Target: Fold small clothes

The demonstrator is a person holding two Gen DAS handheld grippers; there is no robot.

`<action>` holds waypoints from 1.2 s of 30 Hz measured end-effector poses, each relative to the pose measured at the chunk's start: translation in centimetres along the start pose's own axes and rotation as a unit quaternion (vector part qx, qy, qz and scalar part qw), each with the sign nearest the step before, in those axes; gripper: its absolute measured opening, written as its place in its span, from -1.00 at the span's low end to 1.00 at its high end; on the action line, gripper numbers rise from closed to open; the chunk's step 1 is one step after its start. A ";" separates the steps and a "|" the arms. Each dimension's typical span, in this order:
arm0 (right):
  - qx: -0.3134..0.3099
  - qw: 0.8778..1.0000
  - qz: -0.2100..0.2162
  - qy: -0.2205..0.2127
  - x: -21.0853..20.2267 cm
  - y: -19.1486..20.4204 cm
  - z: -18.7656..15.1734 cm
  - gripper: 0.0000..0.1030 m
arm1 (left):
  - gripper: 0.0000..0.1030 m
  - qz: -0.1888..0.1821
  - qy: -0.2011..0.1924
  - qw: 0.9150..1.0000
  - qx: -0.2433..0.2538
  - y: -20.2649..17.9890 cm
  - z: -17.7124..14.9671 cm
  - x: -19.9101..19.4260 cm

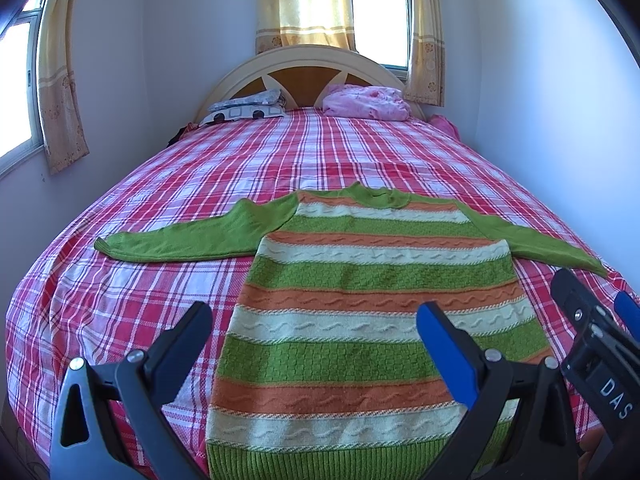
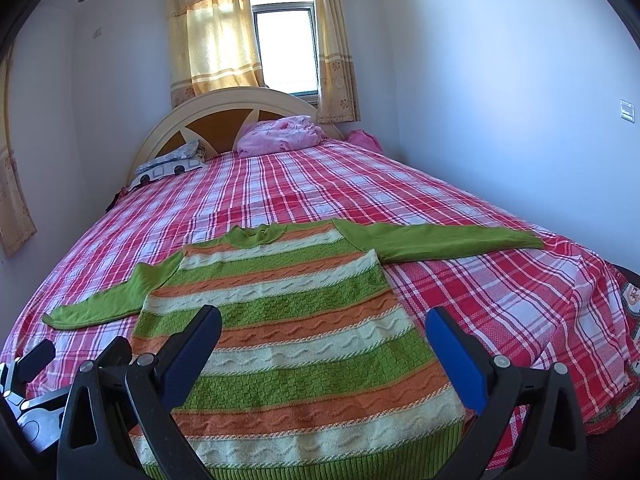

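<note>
Two tongs in view, both spread wide, neither holding anything. Left tongs [image 1: 316,328] hover over the lower left part of the sweater [image 1: 368,304]; its fingers straddle the hem-side edge of the body without touching the knit, as far as the left wrist view shows. Right tongs [image 2: 324,336] hover over the lower right part of the same garment, fingers likewise apart.

Sweater: knit, striped green, orange and cream, plain green sleeves and collar. Lies flat and unfolded on the bed [image 1: 160,184], front up, hem toward the cameras, collar toward the headboard [image 2: 224,108]. Both sleeves stretched straight out to the sides, resting on the red-and-white plaid sheet [image 2: 500,292].

Far end of bed: pink bundle of bedding [image 2: 280,132] against the headboard, patterned pillow [image 1: 244,108] to its left. Yellow curtains [image 2: 212,28] hang at the window behind.

In the left wrist view the right tongs show at the lower right edge.
</note>
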State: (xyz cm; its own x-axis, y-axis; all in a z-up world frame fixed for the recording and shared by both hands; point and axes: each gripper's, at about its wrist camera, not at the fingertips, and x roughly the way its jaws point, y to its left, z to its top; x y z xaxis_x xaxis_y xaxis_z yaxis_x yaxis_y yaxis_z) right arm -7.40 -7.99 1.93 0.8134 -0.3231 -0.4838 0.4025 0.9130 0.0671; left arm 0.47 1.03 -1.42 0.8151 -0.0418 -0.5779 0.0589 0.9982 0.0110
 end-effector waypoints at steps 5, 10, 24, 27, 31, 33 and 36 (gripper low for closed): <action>-0.003 1.000 -0.001 0.001 0.1 0.1 0.0 0.98 | 1.00 0.000 0.001 1.000 -0.001 0.1 -0.1 0.1; -0.003 1.000 -0.001 0.001 0.7 -0.4 0.0 0.98 | 1.00 -0.002 0.005 1.000 0.000 0.0 0.1 0.9; -0.001 0.996 -0.079 0.036 7.0 -4.2 2.1 0.98 | 1.00 0.017 0.020 1.000 0.009 1.2 1.4 7.3; 0.002 0.994 -0.098 0.040 8.5 -5.2 2.9 0.98 | 1.00 0.029 0.021 0.999 0.012 1.4 1.9 9.0; 0.010 0.994 -0.102 0.031 11.1 -7.3 3.8 0.98 | 1.00 0.036 0.015 0.999 0.022 1.7 2.6 11.7; 0.034 0.994 -0.093 0.043 13.2 -9.7 4.2 0.98 | 1.00 0.041 0.019 0.999 0.023 2.0 2.8 13.4; 0.082 0.990 -0.094 0.059 16.0 -14.4 4.9 0.95 | 1.00 0.046 0.029 0.998 0.014 2.7 3.0 15.8</action>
State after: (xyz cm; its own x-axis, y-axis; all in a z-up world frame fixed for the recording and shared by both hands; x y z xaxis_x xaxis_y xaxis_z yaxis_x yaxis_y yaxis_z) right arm 1.87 -27.52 -2.45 0.6663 -0.4432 -0.5996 0.6132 0.7832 0.1026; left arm 15.27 2.94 -8.08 0.7834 0.0529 -0.6192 0.0022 0.9961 0.0879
